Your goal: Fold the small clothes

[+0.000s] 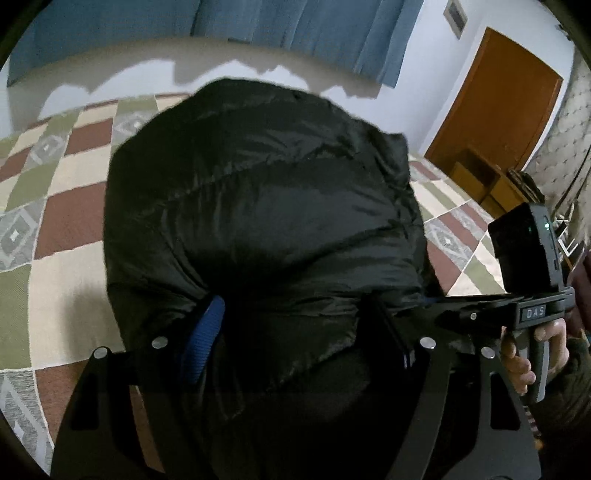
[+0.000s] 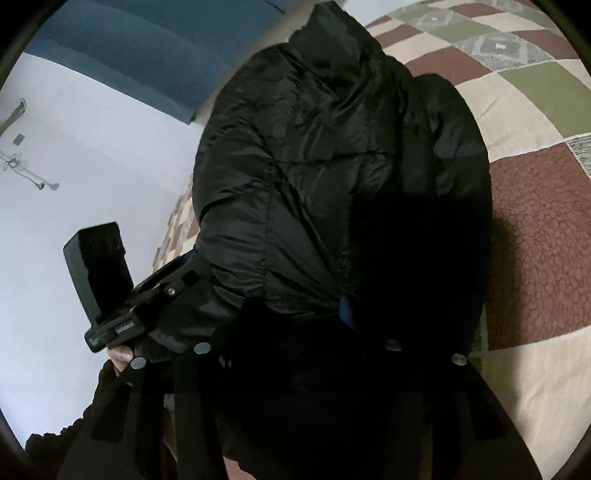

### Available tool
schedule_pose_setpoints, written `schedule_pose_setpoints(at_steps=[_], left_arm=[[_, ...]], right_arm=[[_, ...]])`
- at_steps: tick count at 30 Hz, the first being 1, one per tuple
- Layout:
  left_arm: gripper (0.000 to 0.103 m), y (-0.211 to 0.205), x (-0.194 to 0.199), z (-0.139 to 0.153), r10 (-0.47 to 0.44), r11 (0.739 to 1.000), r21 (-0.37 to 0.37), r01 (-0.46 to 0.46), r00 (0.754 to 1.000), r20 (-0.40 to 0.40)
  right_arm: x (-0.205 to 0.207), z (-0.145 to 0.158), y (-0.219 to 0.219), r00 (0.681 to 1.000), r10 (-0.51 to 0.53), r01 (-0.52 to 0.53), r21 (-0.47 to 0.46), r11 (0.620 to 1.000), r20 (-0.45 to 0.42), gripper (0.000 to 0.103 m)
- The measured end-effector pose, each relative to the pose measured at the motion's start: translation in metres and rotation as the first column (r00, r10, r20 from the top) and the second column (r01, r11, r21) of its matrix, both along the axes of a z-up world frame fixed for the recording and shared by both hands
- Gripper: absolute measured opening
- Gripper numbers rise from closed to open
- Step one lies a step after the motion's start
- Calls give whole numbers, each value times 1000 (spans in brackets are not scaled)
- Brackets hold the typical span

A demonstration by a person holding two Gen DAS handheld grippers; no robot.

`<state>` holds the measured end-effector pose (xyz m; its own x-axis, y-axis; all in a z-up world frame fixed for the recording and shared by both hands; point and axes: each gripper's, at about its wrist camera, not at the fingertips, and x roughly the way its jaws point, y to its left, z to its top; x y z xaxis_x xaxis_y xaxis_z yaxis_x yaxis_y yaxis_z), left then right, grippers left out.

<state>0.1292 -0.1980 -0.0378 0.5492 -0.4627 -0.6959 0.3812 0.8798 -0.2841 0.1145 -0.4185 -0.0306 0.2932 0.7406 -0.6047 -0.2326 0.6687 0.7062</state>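
A black quilted puffer jacket (image 1: 258,206) hangs bunched and lifted above the patchwork bedspread. My left gripper (image 1: 288,317) is shut on the jacket's near edge; one blue finger pad (image 1: 207,339) shows and the other is buried in fabric. In the right wrist view the same jacket (image 2: 314,166) fills the middle. My right gripper (image 2: 295,310) is shut on its edge, with a bit of blue pad (image 2: 347,310) showing. The right gripper also shows at the right of the left wrist view (image 1: 528,314), and the left gripper at the left of the right wrist view (image 2: 122,317).
A checked bedspread (image 1: 62,229) in cream, brown, green and grey lies under the jacket; it also shows in the right wrist view (image 2: 535,221). A blue curtain (image 1: 295,26) and white wall are behind. A wooden door (image 1: 498,110) and low wooden shelf (image 1: 487,181) stand at right.
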Motion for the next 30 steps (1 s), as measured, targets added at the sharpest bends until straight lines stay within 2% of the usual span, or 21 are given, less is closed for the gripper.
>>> schedule_pose_setpoints(at_steps=[1,3,5,7,10,14,17,22,25,27,30], left_arm=[[78,4,-5,3,10,1000,-11,-10,1000,10],[82,12,-12,10,30,999,-41,-29,999,18],[85,20,-17,17,51,996,-70,-50,998,20],[87,29,-21,24,81,994,-81,-79,996,24],[90,54,-25,36,140,981,-142,-134,990,30],[91,77,-17,36,190,960,-206,-187,982,-8],[91,86,-8,24,209,952,-218,-216,976,-56],[91,84,4,0,174,944,-256,-209,973,-152],[91,79,6,-7,159,946,-259,-198,974,-162],[92,79,7,-7,164,943,-263,-202,973,-159],[92,83,9,-4,167,943,-264,-201,975,-146]], right_arm=[[-3,2,1,1000,-2,2,3,1000,11,55],[-5,6,13,1000,-1,1,10,1000,27,67],[-6,14,20,999,5,-4,-11,1000,41,73],[-8,27,25,998,7,-4,-52,999,56,73],[-9,49,20,995,-9,11,-22,1000,97,73],[-10,67,-4,988,-81,83,-6,997,134,79],[-1,54,-24,984,-138,140,-14,990,109,79],[6,23,-34,986,-167,167,-34,985,2,79],[12,9,-30,988,-152,150,-62,987,-28,79],[13,8,-33,987,-160,158,-81,984,-19,79],[16,18,-41,985,-173,173,-40,984,7,79]])
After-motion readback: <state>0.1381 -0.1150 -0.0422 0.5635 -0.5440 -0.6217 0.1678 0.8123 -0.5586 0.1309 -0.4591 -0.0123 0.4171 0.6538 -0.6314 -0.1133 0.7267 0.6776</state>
